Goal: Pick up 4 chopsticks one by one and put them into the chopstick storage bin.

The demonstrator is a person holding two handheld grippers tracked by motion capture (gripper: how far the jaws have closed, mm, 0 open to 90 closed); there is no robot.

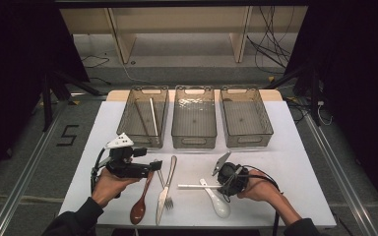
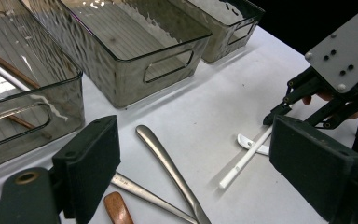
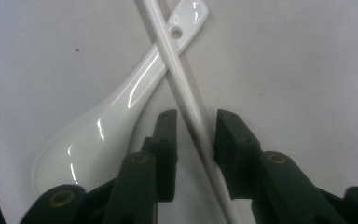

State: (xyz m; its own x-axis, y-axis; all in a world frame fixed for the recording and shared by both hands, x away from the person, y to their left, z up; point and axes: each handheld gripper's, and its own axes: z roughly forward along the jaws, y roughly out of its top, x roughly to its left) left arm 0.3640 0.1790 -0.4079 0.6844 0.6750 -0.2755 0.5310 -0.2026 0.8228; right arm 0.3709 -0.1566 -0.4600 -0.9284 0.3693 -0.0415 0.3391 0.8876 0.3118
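Observation:
A white chopstick [image 3: 177, 70] lies across the handle of a white ceramic spoon [image 3: 98, 135] on the white table. My right gripper [image 3: 196, 135] points down with the chopstick between its pads; a small gap shows beside the left pad. In the high view the right gripper [image 1: 220, 184] sits at the chopstick's [image 1: 197, 186] right end, above the spoon [image 1: 219, 203]. My left gripper [image 1: 155, 165] hovers open left of centre, with nothing between its pads [image 2: 93, 163].
A knife [image 1: 166, 189], a fork [image 1: 167, 199] and a brown wooden spoon [image 1: 140, 206] lie below the left gripper. Three smoky clear bins stand in a row at the back: the left bin [image 1: 128, 115] holds two chopsticks; the middle bin [image 1: 194, 142] and right bin [image 1: 248, 142] look bare.

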